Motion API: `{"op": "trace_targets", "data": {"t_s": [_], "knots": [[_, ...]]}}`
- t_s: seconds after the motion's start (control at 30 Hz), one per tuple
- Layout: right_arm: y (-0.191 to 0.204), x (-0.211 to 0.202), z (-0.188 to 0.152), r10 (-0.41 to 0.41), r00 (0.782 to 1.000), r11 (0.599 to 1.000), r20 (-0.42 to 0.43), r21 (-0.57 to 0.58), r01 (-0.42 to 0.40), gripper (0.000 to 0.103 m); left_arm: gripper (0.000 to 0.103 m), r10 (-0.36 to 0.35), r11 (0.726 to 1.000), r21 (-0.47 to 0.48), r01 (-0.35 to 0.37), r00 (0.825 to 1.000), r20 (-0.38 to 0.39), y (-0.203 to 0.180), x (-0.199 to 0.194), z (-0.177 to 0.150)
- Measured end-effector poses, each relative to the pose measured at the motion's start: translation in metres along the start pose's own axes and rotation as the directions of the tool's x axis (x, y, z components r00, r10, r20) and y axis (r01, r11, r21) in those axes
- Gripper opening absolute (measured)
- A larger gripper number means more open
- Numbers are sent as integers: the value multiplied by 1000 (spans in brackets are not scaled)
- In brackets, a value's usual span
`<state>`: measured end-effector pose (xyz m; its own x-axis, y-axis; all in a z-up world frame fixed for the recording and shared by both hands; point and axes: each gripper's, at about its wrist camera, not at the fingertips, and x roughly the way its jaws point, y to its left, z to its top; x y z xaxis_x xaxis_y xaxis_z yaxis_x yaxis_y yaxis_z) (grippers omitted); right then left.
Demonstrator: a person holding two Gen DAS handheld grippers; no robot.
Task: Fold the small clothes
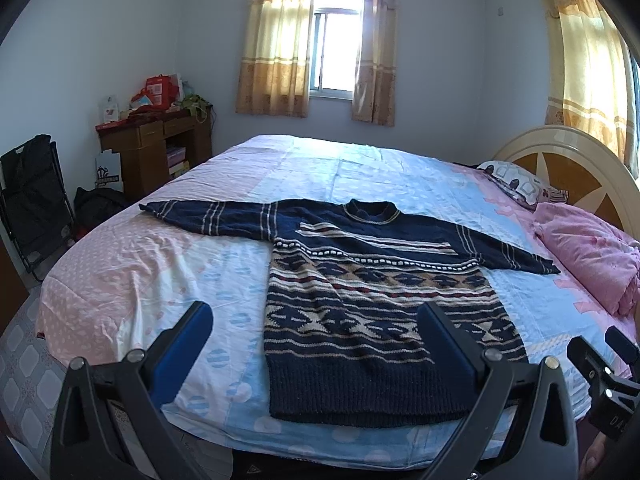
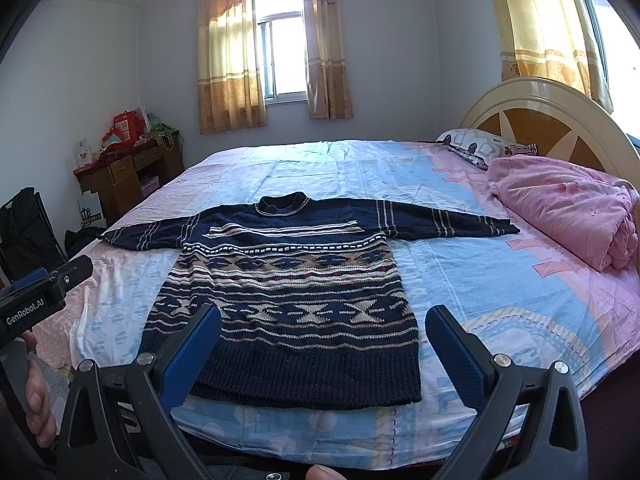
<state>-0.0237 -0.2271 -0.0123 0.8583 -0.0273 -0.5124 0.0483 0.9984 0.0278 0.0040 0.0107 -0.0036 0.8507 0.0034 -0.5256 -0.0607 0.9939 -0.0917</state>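
A navy knitted sweater (image 1: 360, 292) with beige and red patterned bands lies flat and face up on the bed, both sleeves spread out sideways, hem toward me. It also shows in the right wrist view (image 2: 296, 280). My left gripper (image 1: 316, 316) is open and empty, held above the bed's near edge in front of the hem. My right gripper (image 2: 322, 320) is open and empty, also in front of the hem. The right gripper shows at the right edge of the left wrist view (image 1: 608, 376), and the left gripper at the left edge of the right wrist view (image 2: 44, 292).
The bed (image 1: 168, 264) has a pink and blue sheet. A folded pink quilt (image 2: 560, 208) and a pillow (image 2: 476, 146) lie by the headboard (image 2: 540, 116) on the right. A wooden desk (image 1: 156, 144) with clutter and a black folding chair (image 1: 32, 196) stand at the left wall.
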Motion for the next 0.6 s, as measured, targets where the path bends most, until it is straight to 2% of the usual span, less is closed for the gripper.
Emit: {"op": "trace_targets", "data": {"t_s": [0.6], "knots": [[1, 1, 0, -1, 1000, 1000, 1, 2, 1, 102, 103, 4, 1000, -2, -4, 1000, -1, 1, -1, -1]]}}
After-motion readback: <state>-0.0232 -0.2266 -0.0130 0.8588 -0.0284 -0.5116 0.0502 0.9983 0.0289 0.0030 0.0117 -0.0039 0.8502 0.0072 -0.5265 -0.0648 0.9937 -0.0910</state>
